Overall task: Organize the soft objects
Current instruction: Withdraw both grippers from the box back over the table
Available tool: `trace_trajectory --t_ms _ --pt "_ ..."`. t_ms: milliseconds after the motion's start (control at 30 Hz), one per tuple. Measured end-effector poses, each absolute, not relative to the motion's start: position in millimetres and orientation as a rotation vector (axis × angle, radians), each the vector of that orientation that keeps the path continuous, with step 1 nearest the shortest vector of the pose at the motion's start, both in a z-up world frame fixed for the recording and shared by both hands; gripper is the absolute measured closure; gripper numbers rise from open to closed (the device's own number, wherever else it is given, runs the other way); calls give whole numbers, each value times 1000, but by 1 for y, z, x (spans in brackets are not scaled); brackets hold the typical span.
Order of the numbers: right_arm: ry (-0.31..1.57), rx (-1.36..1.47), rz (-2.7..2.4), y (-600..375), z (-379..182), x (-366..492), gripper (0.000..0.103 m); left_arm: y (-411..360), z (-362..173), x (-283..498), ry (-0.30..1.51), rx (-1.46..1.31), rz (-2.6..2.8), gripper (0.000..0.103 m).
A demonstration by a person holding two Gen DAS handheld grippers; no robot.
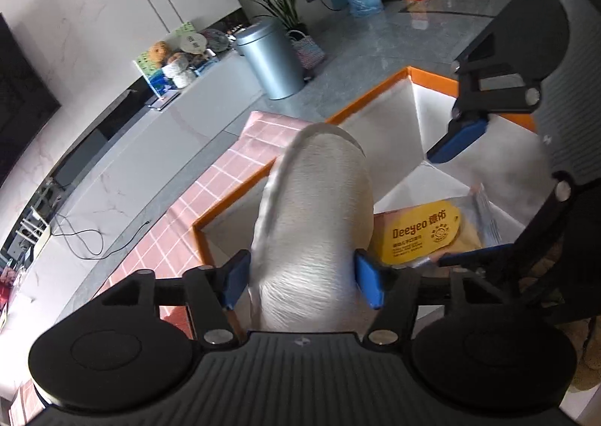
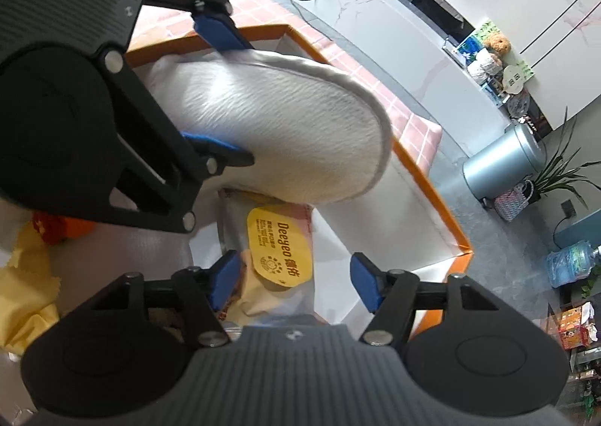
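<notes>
as the white slipper (image 1: 311, 215) hangs over the orange-rimmed box (image 1: 370, 97), its long axis runs straight out along the fingers of the left gripper (image 1: 302, 281), toe end away over the box interior, heel end between the blue pads. item, left gripper: jaws spread wide, pads flanking the slipper's sides; whether they press or merely graze it i cannot tell, though a release into the box looks to be the step in hand. item, right gripper (image 2: 293, 287): jaws spread, pinching nothing, hovering just above the yellow-labelled wipes pack (image 2: 280, 251) that lies on the box floor, beneath the slipper's toe. the left hand is plainly the nearer to the slipper. the coming move turns on the slipper dropping clear of that pack. the right wrist view alone shows a yellow cloth (image 2: 26, 294) and something orange (image 2: 62, 228) outside the box; the left wrist view alone shows the pink checked cloth (image 1: 225, 178) running under the box's far side.
</notes>
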State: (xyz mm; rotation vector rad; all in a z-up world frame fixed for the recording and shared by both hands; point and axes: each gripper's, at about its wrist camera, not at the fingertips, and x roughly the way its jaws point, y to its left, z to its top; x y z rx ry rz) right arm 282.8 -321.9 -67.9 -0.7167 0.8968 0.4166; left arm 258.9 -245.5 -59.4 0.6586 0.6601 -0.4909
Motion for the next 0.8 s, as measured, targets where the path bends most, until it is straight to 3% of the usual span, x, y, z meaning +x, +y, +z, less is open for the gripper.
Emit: trace_trajectory --t_ms 333,800 --pt "849 -743 356 -320 -54 251 23 -230 -36 244 638 603 -460 22" --pt "820 -434 143 -323 -10 220 21 -191 8 200 550 398 -434 22"
